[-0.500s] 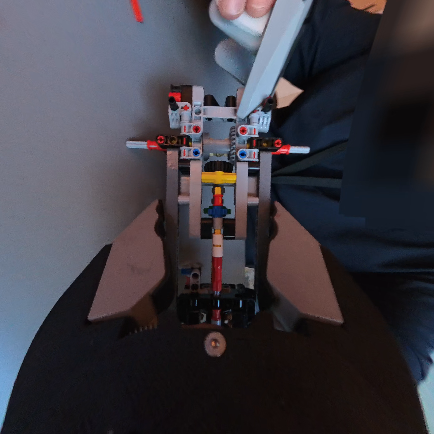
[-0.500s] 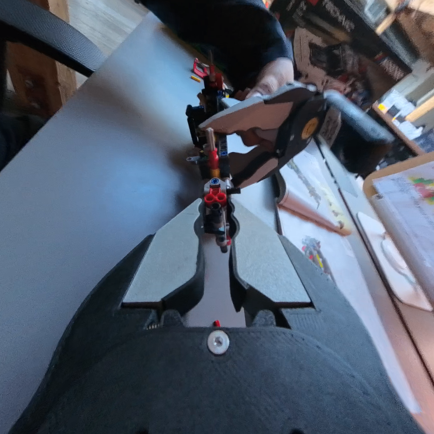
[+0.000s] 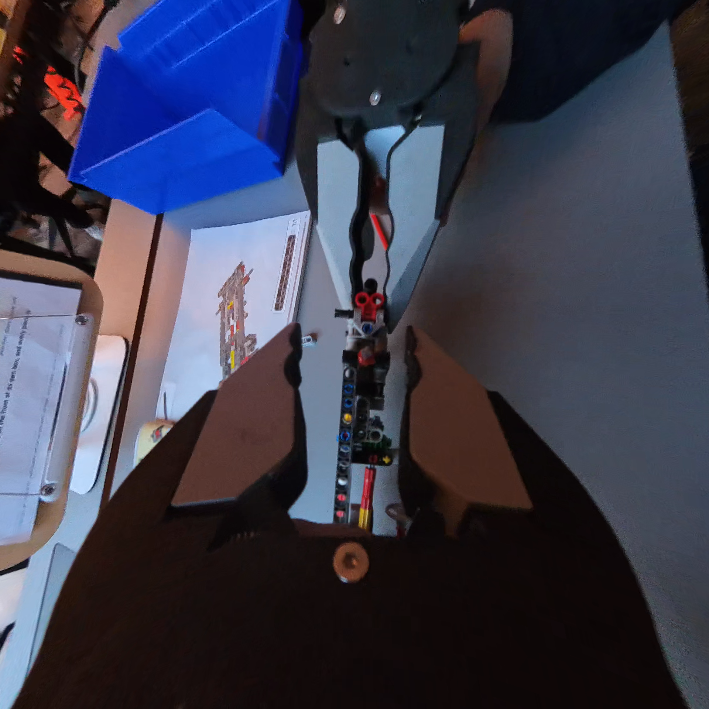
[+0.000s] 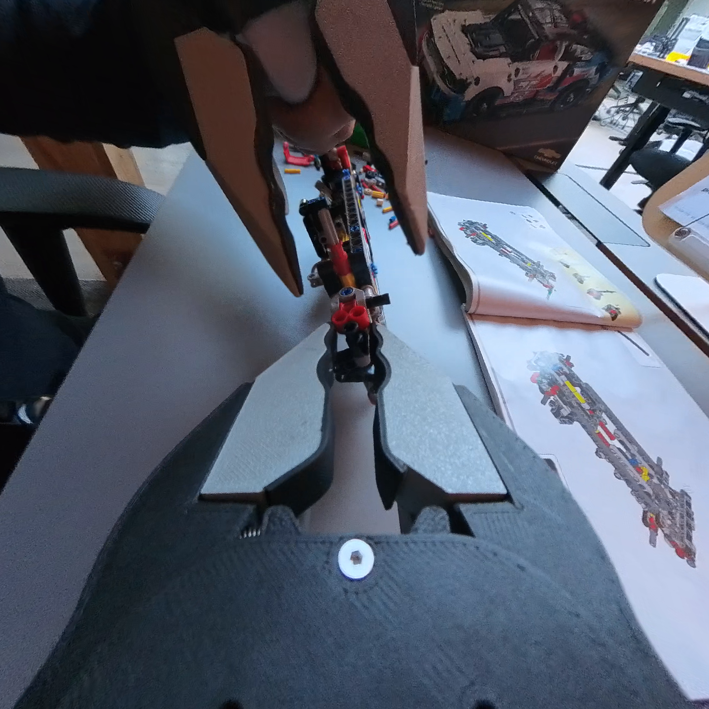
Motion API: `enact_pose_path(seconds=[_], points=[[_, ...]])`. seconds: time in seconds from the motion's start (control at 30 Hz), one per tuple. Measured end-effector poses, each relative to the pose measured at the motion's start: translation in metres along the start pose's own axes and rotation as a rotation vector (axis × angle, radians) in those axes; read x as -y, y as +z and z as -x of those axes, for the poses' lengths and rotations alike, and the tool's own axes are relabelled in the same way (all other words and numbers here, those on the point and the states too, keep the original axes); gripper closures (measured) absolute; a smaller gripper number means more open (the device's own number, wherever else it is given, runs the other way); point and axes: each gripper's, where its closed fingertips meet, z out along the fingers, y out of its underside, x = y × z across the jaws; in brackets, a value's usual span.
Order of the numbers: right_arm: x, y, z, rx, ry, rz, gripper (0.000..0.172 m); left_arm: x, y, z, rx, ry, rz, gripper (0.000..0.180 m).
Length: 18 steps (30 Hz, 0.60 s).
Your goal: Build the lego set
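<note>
**A:** Left wrist view, going left to right: a blue bin point(image 3: 184, 96) at the far left, an open instruction booklet point(image 3: 245, 291) on the grey table point(image 3: 556, 307), then the left gripper point(image 3: 353, 345) with its fingers spread to either side of a long brick-built assembly point(image 3: 358, 406). Neither pad presses it; there is a gap on both sides.

**B:** And the other end?

**A:** The right gripper point(image 4: 355, 353) is pinching the black end of that assembly, just behind a red connector point(image 4: 349, 316), with both pads against it. Loose small bricks point(image 4: 374, 192) lie farther back on the table, and a printed box point(image 4: 518, 76) stands to the right.

**B:** What worries you?

**A:** My guess is that one narrow pinch at the tip carries the whole length. It could swing or twist in the pads, or a pin joint could pop apart. If the left fingers shut off-centre, they might push the beam sideways.
</note>
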Motion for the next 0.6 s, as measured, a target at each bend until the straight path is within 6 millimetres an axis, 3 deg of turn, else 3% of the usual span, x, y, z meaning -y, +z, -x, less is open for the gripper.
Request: enact_pose_path(seconds=[0.07, 0.47, 0.6], points=[[0.006, -0.003, 0.003, 0.011, 0.005, -0.027, 0.158, 0.0, 0.001, 0.006, -0.003, -0.015, 0.034, 0.141], [0.011, -0.016, 0.0, 0.092, 0.151, -0.071, 0.158, 0.01, 0.015, -0.002, -0.224, -0.035, -0.02, 0.154], [0.011, -0.021, -0.01, -0.018, 0.04, -0.056, 0.155, 0.009, 0.019, 0.004, -0.251, -0.09, -0.019, 0.156]])
